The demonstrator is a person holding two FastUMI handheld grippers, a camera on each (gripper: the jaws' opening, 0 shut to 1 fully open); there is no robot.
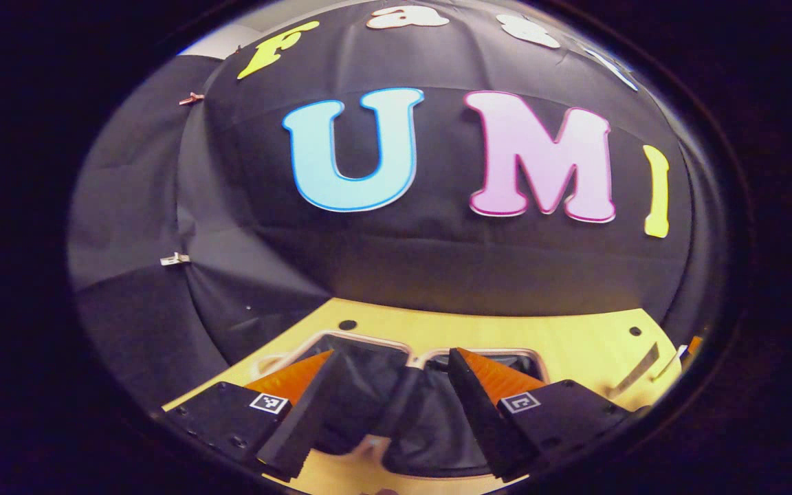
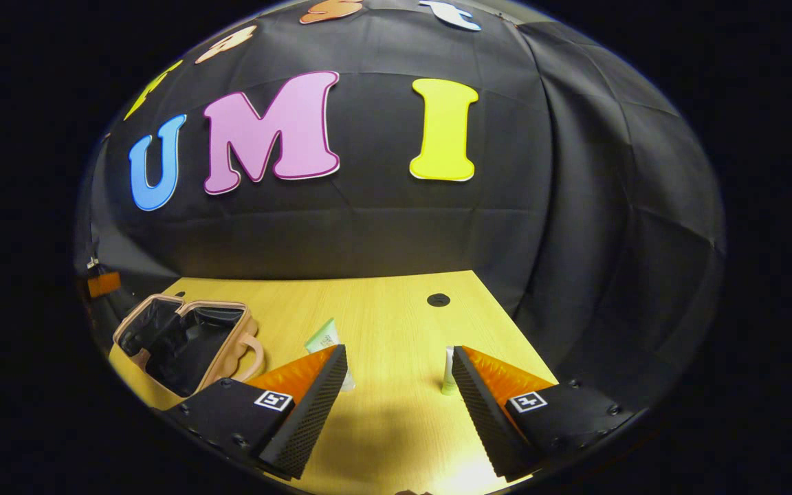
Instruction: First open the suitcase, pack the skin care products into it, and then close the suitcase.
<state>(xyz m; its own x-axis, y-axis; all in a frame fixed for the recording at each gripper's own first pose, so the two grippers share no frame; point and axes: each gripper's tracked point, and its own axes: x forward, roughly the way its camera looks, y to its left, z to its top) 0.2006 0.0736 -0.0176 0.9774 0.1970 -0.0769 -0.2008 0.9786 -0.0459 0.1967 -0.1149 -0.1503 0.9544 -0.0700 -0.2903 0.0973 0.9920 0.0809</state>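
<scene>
Suitcase lies open at 9 o'clock. Right gripper spread wide, empty; tubes near both fingers, one probably tips if nudged. Left gripper wide over the suitcase lining.

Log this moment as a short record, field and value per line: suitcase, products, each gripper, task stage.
suitcase: pink suitcase lies open on the wooden table, dark lining showing
products: two tubes stand outside the suitcase, a green-topped tube and a small pale tube
left gripper: left gripper open, over the open suitcase's lining, holding nothing
right gripper: right gripper open, low over the table, the two tubes just ahead of its fingers
task stage: opened; packing not yet done for these two tubes; closing remains
</scene>
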